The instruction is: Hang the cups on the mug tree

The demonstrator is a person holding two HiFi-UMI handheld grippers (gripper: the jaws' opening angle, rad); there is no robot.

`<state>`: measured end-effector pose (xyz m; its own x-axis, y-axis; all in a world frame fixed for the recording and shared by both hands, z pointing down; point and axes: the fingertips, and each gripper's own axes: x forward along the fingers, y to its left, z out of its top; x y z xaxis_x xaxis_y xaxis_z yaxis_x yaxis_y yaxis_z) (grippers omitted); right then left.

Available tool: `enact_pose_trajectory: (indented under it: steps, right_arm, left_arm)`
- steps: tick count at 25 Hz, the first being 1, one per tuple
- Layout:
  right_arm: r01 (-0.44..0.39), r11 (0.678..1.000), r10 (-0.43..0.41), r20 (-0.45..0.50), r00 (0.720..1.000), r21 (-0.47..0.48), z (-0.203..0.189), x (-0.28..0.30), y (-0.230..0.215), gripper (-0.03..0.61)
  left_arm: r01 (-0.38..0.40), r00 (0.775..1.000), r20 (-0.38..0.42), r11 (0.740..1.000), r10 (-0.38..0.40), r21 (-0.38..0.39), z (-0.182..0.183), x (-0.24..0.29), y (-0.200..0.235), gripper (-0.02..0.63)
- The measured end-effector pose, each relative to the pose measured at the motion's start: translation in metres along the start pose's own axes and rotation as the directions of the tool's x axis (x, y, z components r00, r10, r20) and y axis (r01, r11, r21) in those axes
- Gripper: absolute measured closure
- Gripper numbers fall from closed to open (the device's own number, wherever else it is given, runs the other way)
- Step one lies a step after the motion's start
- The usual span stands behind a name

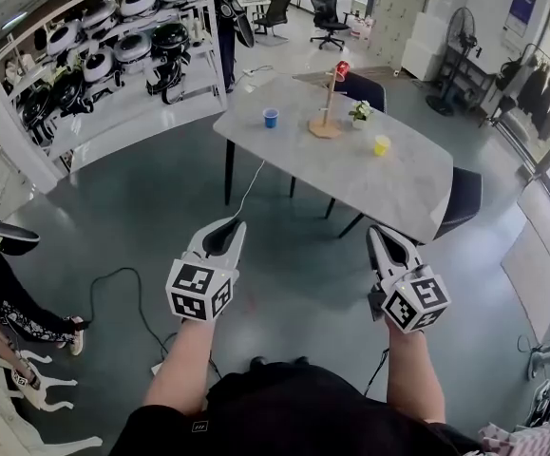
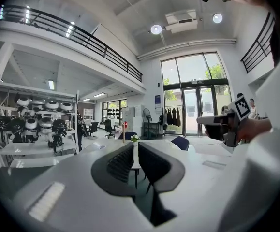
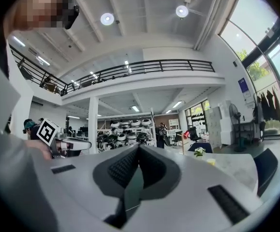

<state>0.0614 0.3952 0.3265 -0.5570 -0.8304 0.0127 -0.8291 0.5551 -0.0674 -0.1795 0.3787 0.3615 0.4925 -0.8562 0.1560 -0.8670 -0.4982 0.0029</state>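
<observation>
**Well now: both sets of jaws clamped shut, nothing in them**

Both pairs of jaws are pressing together empty. The left gripper [image 1: 231, 226] and the right gripper [image 1: 378, 233] are hanging side by side over the grey floor [image 1: 284, 283], well short of the table [image 1: 417, 198]. On it the mug tree [image 1: 328, 103] is standing upright, and a red cup [image 1: 342, 68] is sitting at its top (hooked or merely perched, I cannot tell). A blue cup [image 1: 271, 118] is sitting off to the tree's left, a yellow cup [image 1: 381, 145] to its right, and a small potted plant [image 1: 360, 113] just beside its base.
</observation>
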Motion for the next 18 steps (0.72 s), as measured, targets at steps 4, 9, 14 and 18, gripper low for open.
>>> enact_pose_trajectory:
  steps: [4,9,14,18]
  right_arm:
    - [-0.024,0.998,0.023,0.018,1.000,0.063,-0.003,0.001,-0.001,0.545]
    - [0.002,0.995,-0.001,-0.016,1.000,0.095,-0.013,-0.004,-0.011,0.403]
    - [0.011,0.994,-0.007,-0.042,0.999,0.109,-0.023,-0.013,-0.023,0.320]
    - [0.018,0.994,-0.013,-0.054,0.998,0.108,-0.031,-0.018,-0.036,0.287]
  left_arm:
    - [0.025,0.999,-0.026,1.000,-0.026,-0.013,-0.007,0.005,-0.001,0.419]
    - [0.043,0.999,-0.022,0.999,-0.043,-0.019,-0.007,0.008,-0.007,0.400]
    - [0.029,0.999,-0.025,0.999,-0.030,-0.030,-0.009,0.013,-0.012,0.363]
    - [0.037,0.999,-0.037,0.999,-0.038,-0.024,-0.012,0.023,-0.021,0.334]
